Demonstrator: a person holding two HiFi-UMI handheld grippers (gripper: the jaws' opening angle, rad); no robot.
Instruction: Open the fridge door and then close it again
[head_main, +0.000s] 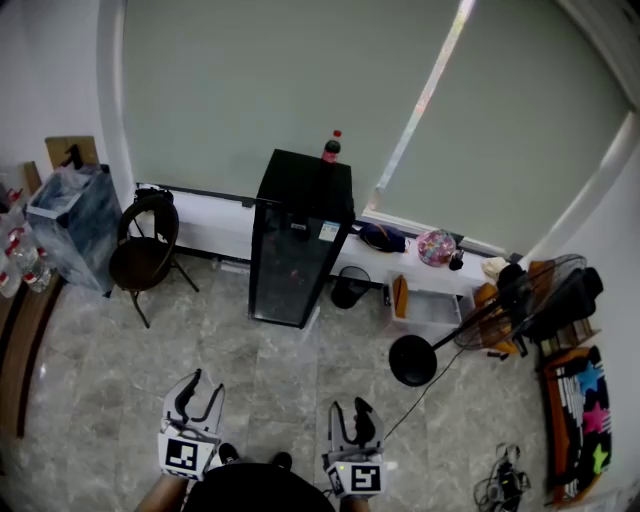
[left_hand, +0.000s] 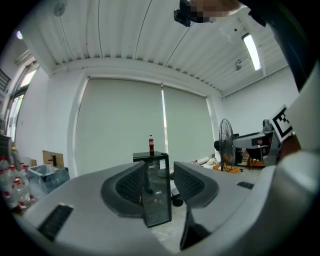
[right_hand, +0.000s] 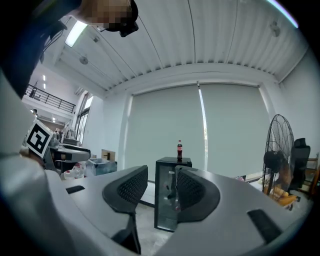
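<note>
Though both grippers' (head_main: 203, 390) (head_main: 349, 408) jaws stand ajar, nothing's held.

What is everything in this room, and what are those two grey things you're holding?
black glass-door mini fridge: one, black, by the window wall, door looks shut
cola bottle: one, dark with red cap, upright on the fridge
round-seat chair: one, black, left of the fridge
plastic-lined bin: one, clear bluish, far left
waste basket: one, black, right of the fridge
pedestal fan: one, black, right side
left gripper, right gripper: one each, grey, jaws apart, empty
</note>
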